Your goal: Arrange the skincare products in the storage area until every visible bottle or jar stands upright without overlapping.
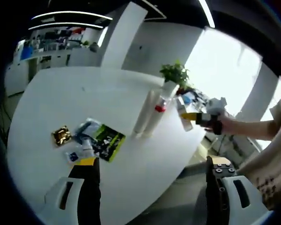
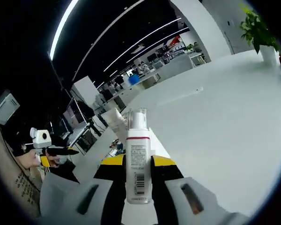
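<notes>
My right gripper [image 2: 137, 164] is shut on a white pump bottle [image 2: 137, 161] with a clear cap and a pink band, held upright above the white table [image 2: 215, 108]. In the left gripper view that gripper [image 1: 202, 118] comes in from the right, in a person's hand, with the bottle [image 1: 182, 112] at the table's far edge. Two tall white tubes [image 1: 147, 115] and a clear bottle with a red band [image 1: 161, 101] stand close together beside it. My left gripper [image 1: 153, 163] is wide open over the near table edge, holding nothing. It also appears at the left of the right gripper view [image 2: 56, 152].
Near my left jaw lie a gold packet [image 1: 62, 136], a green and black packet [image 1: 107, 140], a blue sachet [image 1: 74, 156] and a small pale bottle [image 1: 86, 143]. A potted plant [image 1: 174, 72] stands at the far edge of the table [image 1: 75, 98]. Office desks fill the background.
</notes>
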`<state>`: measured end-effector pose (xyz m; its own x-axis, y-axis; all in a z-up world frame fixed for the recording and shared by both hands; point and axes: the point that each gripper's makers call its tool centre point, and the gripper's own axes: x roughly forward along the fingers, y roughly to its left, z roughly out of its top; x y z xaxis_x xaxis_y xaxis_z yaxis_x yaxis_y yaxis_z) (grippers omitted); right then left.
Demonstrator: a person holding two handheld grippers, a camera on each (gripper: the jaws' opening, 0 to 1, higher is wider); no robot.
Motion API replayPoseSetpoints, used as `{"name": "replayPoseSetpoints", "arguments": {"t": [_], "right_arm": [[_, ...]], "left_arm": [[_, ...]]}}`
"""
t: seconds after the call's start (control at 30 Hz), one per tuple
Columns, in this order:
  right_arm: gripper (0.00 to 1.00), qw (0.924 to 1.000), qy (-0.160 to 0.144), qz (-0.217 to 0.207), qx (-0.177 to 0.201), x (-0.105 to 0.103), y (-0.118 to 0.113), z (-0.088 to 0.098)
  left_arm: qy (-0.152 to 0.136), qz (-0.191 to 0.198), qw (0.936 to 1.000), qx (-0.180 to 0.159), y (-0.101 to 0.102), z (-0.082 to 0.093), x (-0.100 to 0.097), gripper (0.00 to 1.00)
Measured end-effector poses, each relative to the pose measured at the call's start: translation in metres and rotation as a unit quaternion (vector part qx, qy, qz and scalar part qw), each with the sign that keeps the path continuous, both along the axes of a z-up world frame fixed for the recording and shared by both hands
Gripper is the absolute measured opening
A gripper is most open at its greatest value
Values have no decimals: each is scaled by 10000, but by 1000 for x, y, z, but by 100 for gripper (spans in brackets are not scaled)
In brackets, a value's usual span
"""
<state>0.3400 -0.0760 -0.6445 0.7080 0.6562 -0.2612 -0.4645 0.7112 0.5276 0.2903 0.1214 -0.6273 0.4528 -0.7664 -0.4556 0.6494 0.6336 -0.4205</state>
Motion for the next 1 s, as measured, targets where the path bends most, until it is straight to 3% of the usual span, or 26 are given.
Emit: {"name": "replayPoseSetpoints", "arguments": {"t": [0.1, 0.2, 0.37, 0.53, 0.67, 0.77, 1.0], "right_arm": [[19, 9993, -93, 193, 294, -5, 18, 8], [19, 9959, -336, 569, 611, -15, 46, 29], [19, 9884, -617, 975, 987, -26, 76, 55], [19, 9735, -915, 1561, 1400, -48, 105, 86], [19, 9616, -1050, 1917, 1660, -63, 119, 105], [19, 9535, -1154, 2088, 1844, -71, 123, 115], [19, 9457, -1255, 2326, 1891, -83, 126, 122]], "left_arm": [[12, -159, 9998, -71, -9, 2, -5, 91], [-23, -357, 9990, -256, -23, 10, -11, 89], [-14, -831, 9955, -454, -51, 16, -25, 83], [-54, -1306, 9886, -747, -81, 29, -38, 81], [-210, -1675, 9805, -1007, -93, 46, -44, 73], [-309, -1866, 9768, -1004, -97, 52, -47, 70], [-485, -2287, 9660, -1102, -105, 71, -56, 52]]}}
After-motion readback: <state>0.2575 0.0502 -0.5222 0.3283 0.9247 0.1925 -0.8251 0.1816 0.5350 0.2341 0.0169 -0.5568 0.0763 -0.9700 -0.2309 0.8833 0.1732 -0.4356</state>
